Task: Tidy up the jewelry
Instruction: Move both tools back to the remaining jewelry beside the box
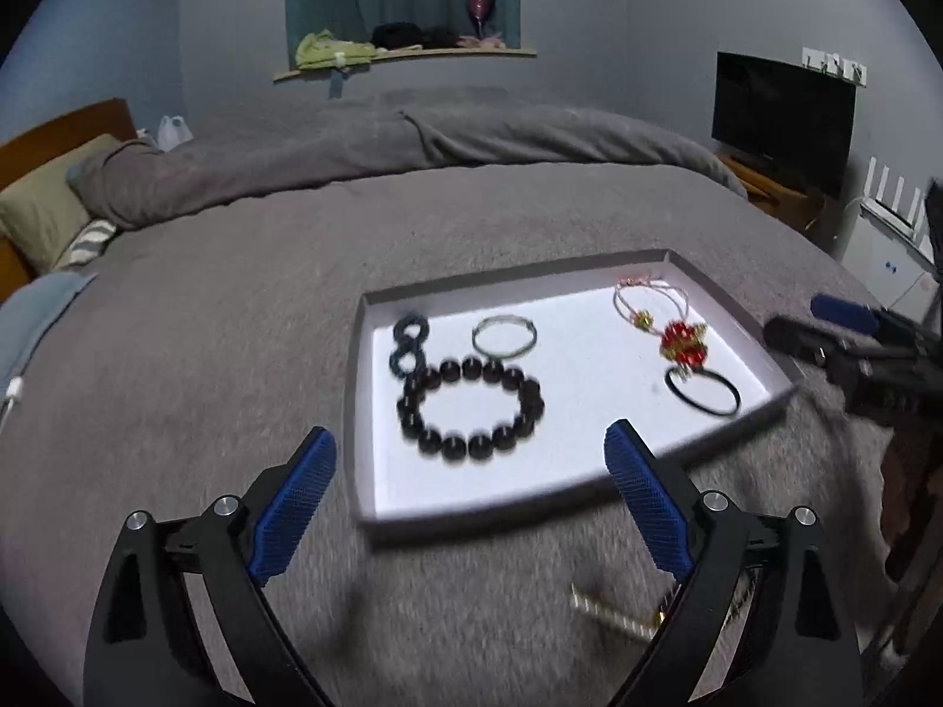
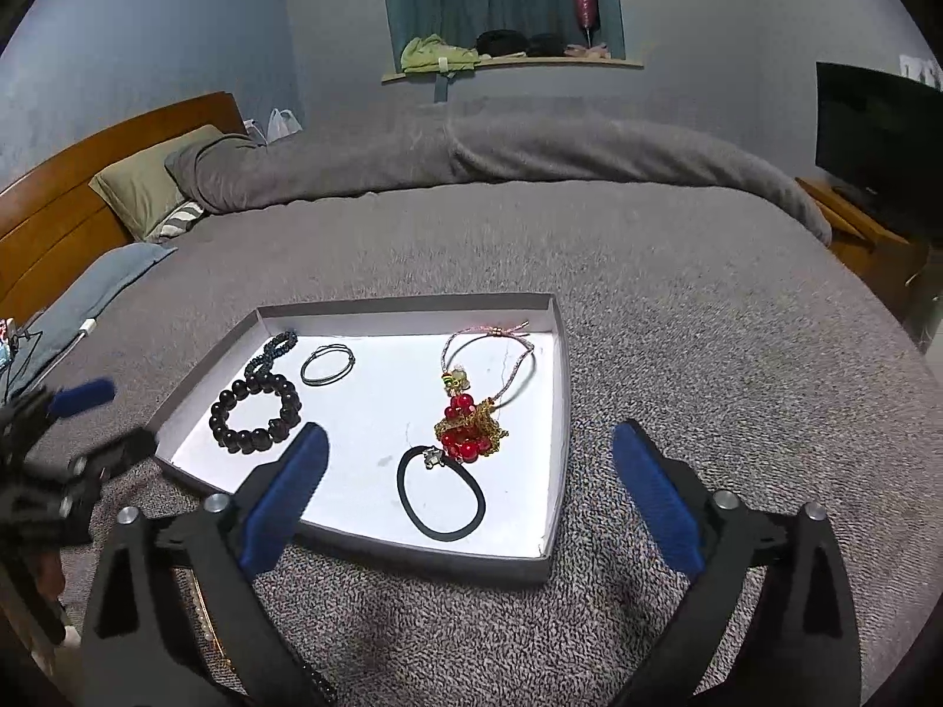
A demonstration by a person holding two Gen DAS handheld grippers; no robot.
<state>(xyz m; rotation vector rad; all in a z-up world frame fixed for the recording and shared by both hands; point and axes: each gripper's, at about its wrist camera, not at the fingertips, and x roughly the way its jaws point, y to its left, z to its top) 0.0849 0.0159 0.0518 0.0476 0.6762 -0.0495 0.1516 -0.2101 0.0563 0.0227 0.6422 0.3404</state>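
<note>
both grippers are wide open, holding nothing. right gripper (image 2: pixel 468 468) hovers over the tray (image 2: pixel 412 554), black hair tie (image 2: pixel 441 494) just ahead between its jaws. left gripper (image 1: pixel 471 459) sits near the bead bracelet (image 1: pixel 470 408). risk: snagging the red bead charm (image 2: pixel 468 427) touching the tie.

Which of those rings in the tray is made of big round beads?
The black bead bracelet, at the tray's left end. The thin metal bangle beside it and the black hair tie are plain, smooth loops.

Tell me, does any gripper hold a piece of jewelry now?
No. The left gripper and right gripper are both open and empty.
</note>
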